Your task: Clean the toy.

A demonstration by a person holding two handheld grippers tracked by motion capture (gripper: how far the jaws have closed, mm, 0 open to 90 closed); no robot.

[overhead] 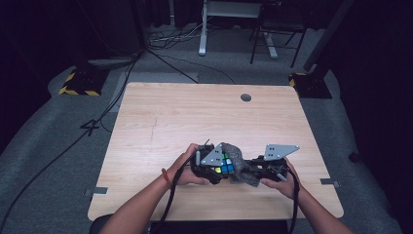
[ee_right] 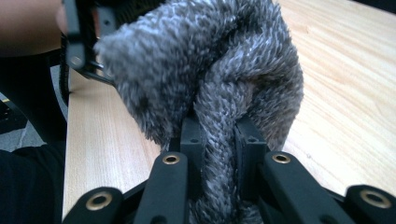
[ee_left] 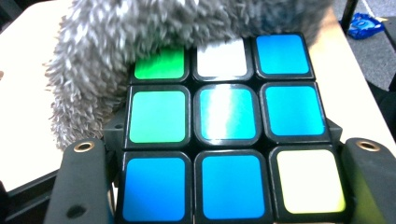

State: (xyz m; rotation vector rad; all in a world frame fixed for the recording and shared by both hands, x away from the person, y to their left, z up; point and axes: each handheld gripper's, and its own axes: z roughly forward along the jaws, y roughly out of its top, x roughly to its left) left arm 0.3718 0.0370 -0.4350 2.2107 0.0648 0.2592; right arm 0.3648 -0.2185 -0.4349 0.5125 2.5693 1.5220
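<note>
The left tool (overhead: 214, 168) clamps the colourful plastic puzzle cube (ee_left: 226, 126); the right tool (ee_right: 219, 140), pinching the fluffy grey cloth (ee_right: 210, 70), presses it over the cube's far edge, above the worktop (overhead: 195, 117).

I'm seeing glossy plastic stickers glaring on the puzzle cube (ee_left: 226, 140) between my left gripper's (ee_left: 224, 186) matt black jaws. My right gripper (ee_right: 219, 140) is pinching a fuzzy grey microfibre cloth (ee_right: 210, 70), above the smooth pale wood-grain table (ee_right: 345, 93).
</note>
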